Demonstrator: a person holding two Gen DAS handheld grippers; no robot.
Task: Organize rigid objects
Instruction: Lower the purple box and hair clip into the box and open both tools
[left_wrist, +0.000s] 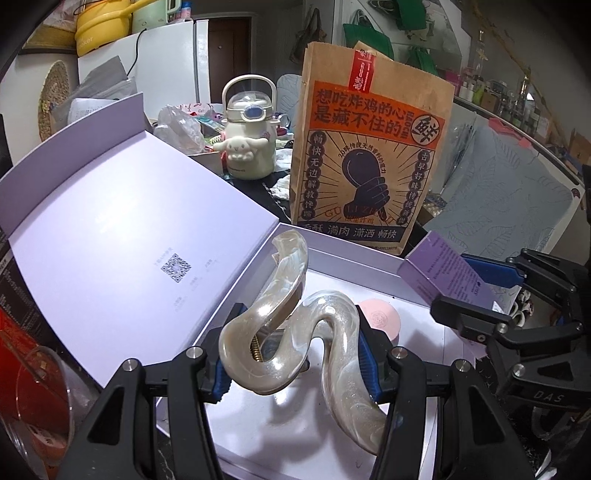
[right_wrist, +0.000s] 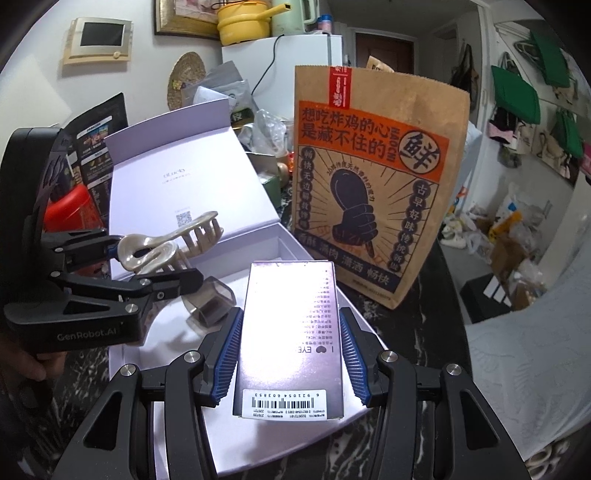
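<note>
We see the brown paper bag (right_wrist: 376, 177) standing upright behind the open white box (left_wrist: 110, 236), whose lid leans back to the left. Our right gripper (right_wrist: 290, 343) has its jaws clamped on the sides of the purple carton (right_wrist: 290, 332), held above the box's near edge. Our left gripper (left_wrist: 295, 354) grips the pearly hair claw (left_wrist: 291, 332) over the box interior. A small pink round object (left_wrist: 378, 317) lies inside the box.
</note>
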